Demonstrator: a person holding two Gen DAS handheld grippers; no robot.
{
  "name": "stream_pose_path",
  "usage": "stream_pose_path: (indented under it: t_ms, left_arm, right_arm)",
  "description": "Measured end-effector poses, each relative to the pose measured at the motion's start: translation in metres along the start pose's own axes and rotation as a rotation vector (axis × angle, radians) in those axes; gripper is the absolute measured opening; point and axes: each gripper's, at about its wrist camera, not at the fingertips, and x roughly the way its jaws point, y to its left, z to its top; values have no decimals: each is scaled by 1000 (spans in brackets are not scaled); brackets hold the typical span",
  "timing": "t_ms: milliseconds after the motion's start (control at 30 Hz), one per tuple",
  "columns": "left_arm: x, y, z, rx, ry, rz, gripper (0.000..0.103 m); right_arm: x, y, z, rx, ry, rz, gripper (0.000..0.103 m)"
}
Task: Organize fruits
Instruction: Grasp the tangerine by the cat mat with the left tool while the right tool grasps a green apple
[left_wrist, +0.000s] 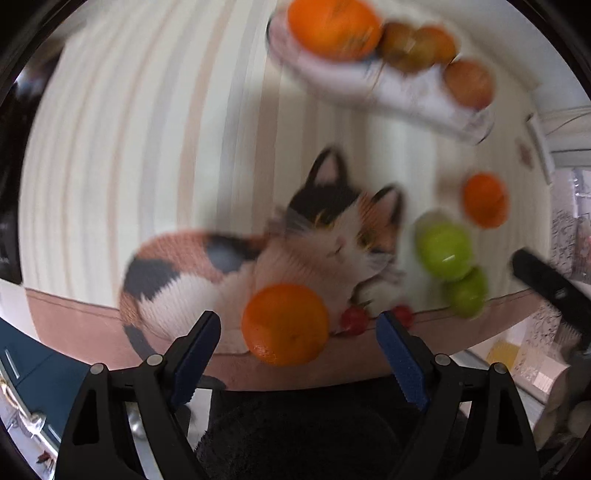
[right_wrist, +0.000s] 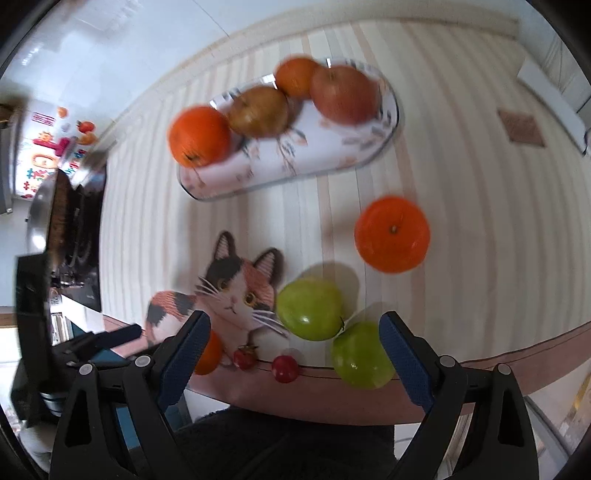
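Striped tablecloth (right_wrist: 461, 155) with an oval tray (right_wrist: 332, 155) of fruit toward its far edge. Left gripper (left_wrist: 297, 328), spread, frames an orange (left_wrist: 285, 324) at the near edge; right gripper (right_wrist: 293, 332), spread, hovers empty near green apples (right_wrist: 310, 308). Closing on the orange looks next.

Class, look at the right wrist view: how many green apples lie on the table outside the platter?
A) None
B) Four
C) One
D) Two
D: two green apples lie side by side near the table's front edge, apart from the platter, which holds only orange and reddish-brown fruit.
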Motion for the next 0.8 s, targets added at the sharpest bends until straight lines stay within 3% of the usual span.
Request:
stream_pose_path:
  t_ms: [133,200,567,800]
  left_arm:
    - [33,-1,-2,18,49,20,83]
    - [41,-4,-2,34,45,37,63]
    - [19,7,14,-2,-72,74,63]
    - [30,10,18,-44,-28,35,64]
  right_arm:
    - [25,-1,4,-6,34,-19,95]
    - [36,0,6,-13,50,-35,95]
    - [78,13,16,-68,114,-85,89]
    - [97,11,16,-79,145,-108,76]
